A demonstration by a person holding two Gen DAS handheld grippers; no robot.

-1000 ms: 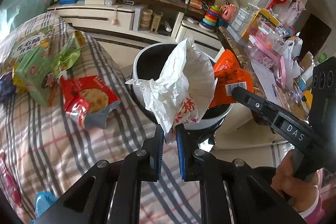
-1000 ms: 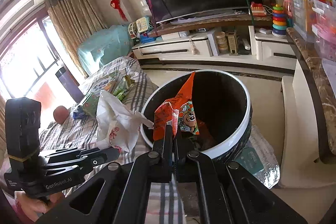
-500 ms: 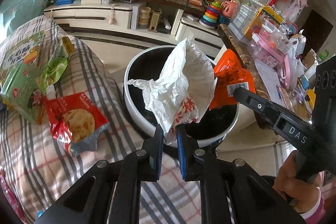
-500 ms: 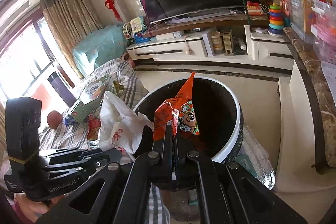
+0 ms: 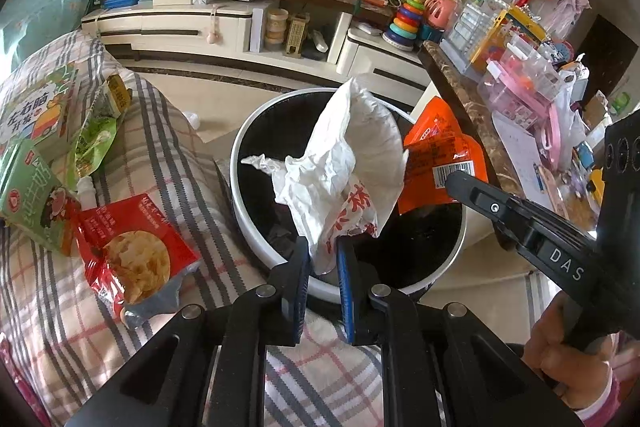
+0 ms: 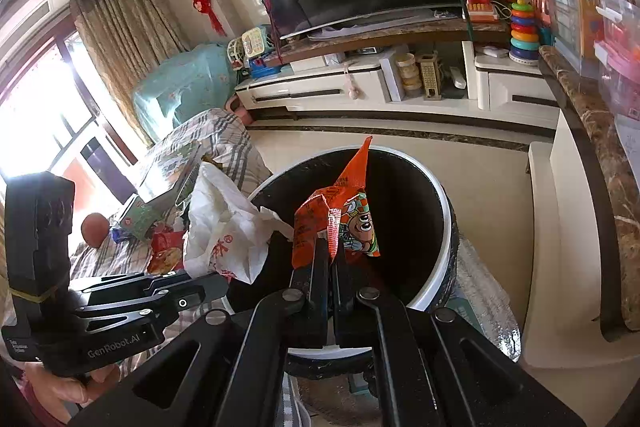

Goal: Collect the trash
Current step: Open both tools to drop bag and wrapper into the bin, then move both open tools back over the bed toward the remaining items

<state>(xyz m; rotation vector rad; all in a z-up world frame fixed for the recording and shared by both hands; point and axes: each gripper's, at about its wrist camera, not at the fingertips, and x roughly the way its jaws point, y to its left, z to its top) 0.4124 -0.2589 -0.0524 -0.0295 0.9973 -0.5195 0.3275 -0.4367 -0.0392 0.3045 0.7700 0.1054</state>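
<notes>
Both sets of jaws are clenched on trash: the left gripper point(image 5: 323, 261) pinches the bottom of a crumpled white paper bag point(image 5: 344, 167), the right gripper point(image 6: 331, 259) a glossy orange snack wrapper point(image 6: 334, 219). Each piece stands up from its jaws over the round, white-rimmed black bin point(image 5: 256, 227). A crinkly red packet point(image 5: 132, 255) lies on the checked blanket point(image 5: 192, 163) beside it.

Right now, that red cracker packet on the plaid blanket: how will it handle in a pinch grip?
The red cracker packet looks torn open and lies flat, so it is probably nearly empty and light. Its glossy film is creased, so likely floppy and somewhat slippery. The plaid blanket under it looks soft, so a push may bunch cloth rather than slide the packet.
</notes>
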